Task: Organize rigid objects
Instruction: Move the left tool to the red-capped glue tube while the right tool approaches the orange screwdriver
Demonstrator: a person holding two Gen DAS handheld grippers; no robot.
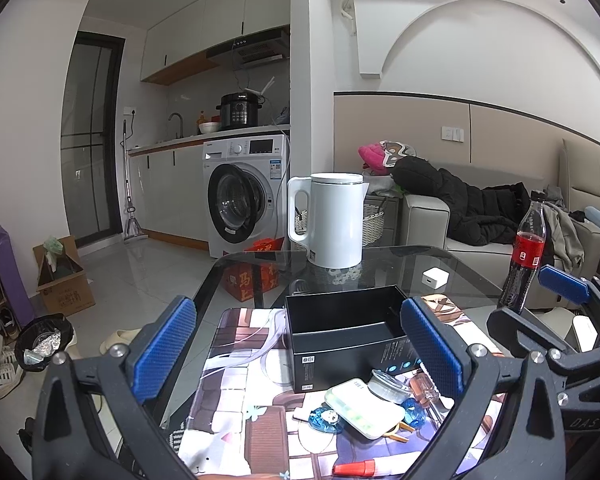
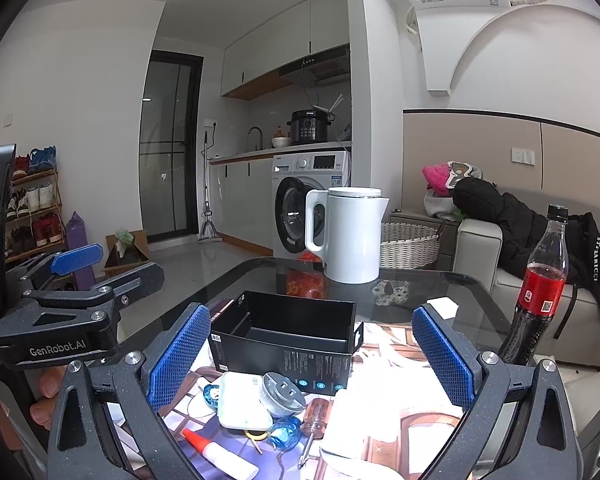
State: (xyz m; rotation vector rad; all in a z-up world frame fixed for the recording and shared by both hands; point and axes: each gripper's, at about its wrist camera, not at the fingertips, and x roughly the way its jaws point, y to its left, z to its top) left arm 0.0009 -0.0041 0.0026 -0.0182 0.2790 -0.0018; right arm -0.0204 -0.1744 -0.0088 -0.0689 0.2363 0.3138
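Observation:
An open black box point(image 1: 342, 334) point(image 2: 288, 340) sits on a printed mat point(image 1: 244, 392) on the glass table. In front of it lies a pile: a white flat case point(image 1: 362, 408) point(image 2: 242, 406), a round lidded tin point(image 1: 388, 385) point(image 2: 280, 394), an orange-handled screwdriver point(image 1: 424, 388) point(image 2: 314, 426), blue trinkets point(image 1: 326, 418) point(image 2: 286, 434) and a red-capped glue tube point(image 1: 356, 469) point(image 2: 216, 454). My left gripper point(image 1: 300, 356) is open and empty above the pile. My right gripper point(image 2: 312, 360) is open and empty, also over the pile.
A white kettle point(image 1: 332, 220) point(image 2: 348, 234) stands at the table's far side, with a small white charger point(image 1: 434, 278) near it. A cola bottle point(image 1: 526, 252) point(image 2: 540, 288) stands at the right edge. A sofa with clothes is on the right.

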